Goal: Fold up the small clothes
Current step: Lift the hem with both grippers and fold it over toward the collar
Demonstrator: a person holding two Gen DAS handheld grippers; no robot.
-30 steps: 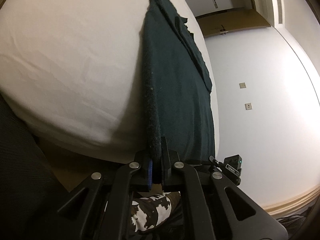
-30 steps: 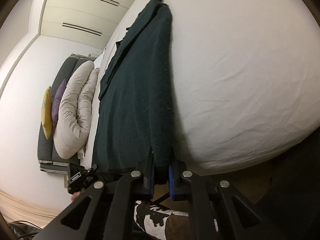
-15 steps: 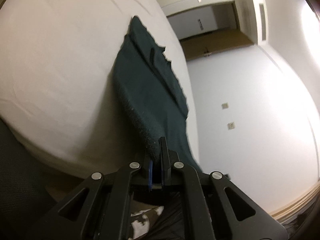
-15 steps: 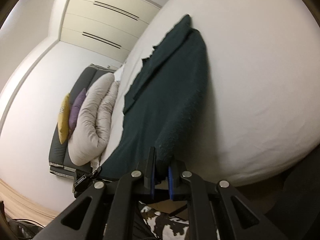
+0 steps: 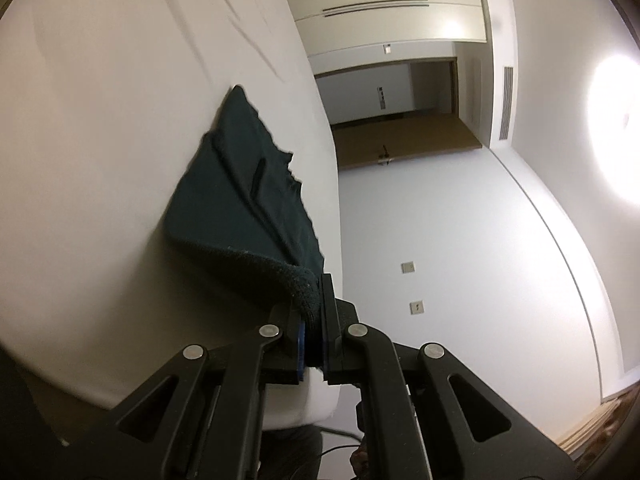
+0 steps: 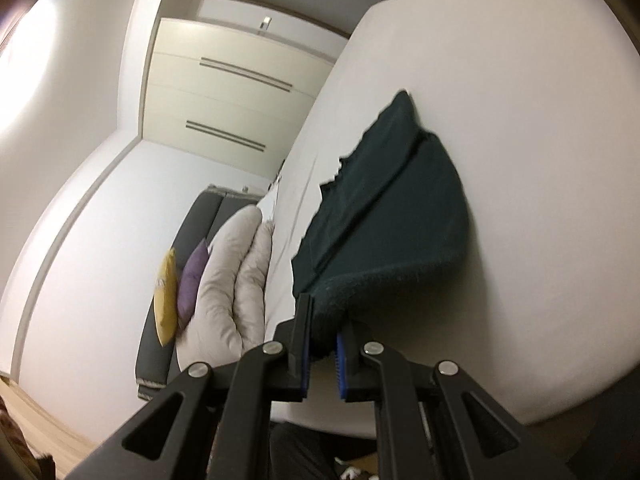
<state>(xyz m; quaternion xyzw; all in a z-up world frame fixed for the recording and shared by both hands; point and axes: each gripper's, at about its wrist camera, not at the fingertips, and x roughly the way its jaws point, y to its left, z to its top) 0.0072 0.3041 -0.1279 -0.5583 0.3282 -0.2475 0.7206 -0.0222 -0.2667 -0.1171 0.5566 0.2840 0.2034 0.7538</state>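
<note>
A dark green garment [image 5: 240,200] lies on the white bed [image 5: 100,140], its near edge lifted and curling over the rest. My left gripper [image 5: 314,312] is shut on one near corner of that edge. My right gripper [image 6: 324,336] is shut on the other near corner of the garment [image 6: 384,216] above the bed [image 6: 520,120]. The far end of the garment rests flat on the sheet, with a folded layer on top.
A rolled white duvet [image 6: 232,280] with yellow and purple cushions [image 6: 180,284] lies against a dark headboard at the left of the right wrist view. A wardrobe [image 6: 224,100] and a wooden door [image 5: 400,140] stand beyond the bed.
Both grippers have lifted the garment's near edge and carried it forward over the bed. The garment looks shorter and its near part now arches over the far part.
</note>
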